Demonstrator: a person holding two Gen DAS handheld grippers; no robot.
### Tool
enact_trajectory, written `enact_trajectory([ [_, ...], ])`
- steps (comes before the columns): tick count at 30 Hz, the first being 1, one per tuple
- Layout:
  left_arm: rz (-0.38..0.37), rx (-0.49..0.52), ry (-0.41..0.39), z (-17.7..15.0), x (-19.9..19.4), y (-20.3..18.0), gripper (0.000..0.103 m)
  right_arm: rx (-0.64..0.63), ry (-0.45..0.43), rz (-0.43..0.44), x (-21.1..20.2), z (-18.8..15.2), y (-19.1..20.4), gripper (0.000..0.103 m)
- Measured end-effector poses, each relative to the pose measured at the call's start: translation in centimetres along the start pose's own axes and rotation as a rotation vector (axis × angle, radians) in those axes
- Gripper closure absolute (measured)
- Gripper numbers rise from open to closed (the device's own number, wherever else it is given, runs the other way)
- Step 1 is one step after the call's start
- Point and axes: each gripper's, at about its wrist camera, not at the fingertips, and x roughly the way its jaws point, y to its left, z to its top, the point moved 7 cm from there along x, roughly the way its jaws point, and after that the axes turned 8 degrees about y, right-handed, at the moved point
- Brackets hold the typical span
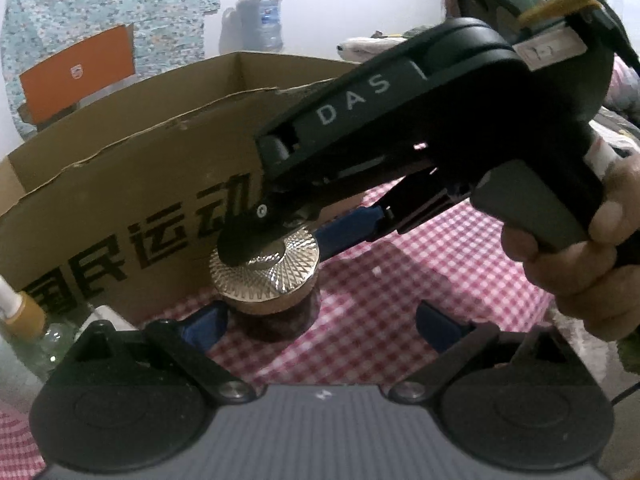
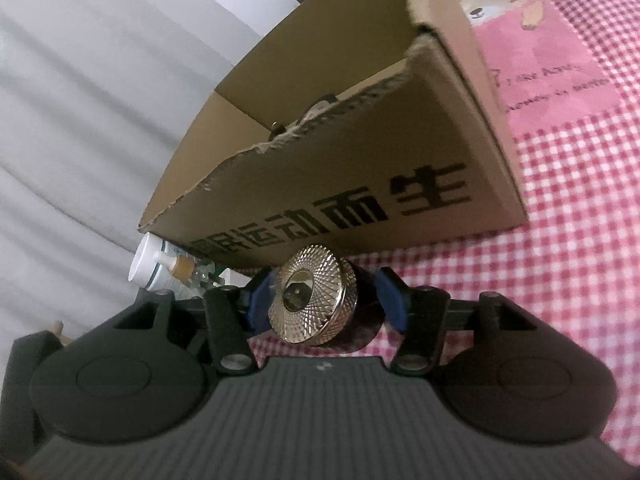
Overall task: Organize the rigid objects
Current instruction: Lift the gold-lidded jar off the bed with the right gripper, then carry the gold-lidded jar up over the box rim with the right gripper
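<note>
A small dark jar with a knurled gold lid (image 1: 280,270) (image 2: 316,300) stands on the pink checked cloth (image 1: 400,280), close against the front wall of a cardboard box (image 1: 120,200) (image 2: 360,160). My right gripper (image 1: 282,240) (image 2: 325,302), held by a hand (image 1: 580,280), reaches in from the upper right and straddles the jar. Its blue pads (image 2: 260,304) sit close on either side of the jar without squeezing it. My left gripper (image 1: 322,328) is open just in front of the jar, with its left pad (image 1: 204,328) beside the jar's base.
The box is open-topped with torn edges, and something dark shows inside it (image 2: 312,114). A clear bottle with a tan cap (image 1: 28,312) (image 2: 182,270) and a white container (image 2: 148,264) lie at the box's left end. An orange carton (image 1: 80,72) and water bottles (image 1: 260,20) stand behind.
</note>
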Motion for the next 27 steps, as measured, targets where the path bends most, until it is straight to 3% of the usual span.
enact_trajectory([
  [10,-0.112,0.068,-0.021,0.3,0.4,-2.7,0.004,0.059,-0.050,-0.025,-3.7,-2.1,-2.1,0.042],
  [16,-0.062,0.025,-0.018,0.5,0.7,-1.5,0.006,0.090,-0.114,-0.042,-5.6,-2.2,-3.2,0.042],
  [27,-0.049,-0.015,0.020,1.4,2.8,-0.7,0.024,0.100,-0.086,-0.073,-4.1,-2.3,-2.9,0.051],
])
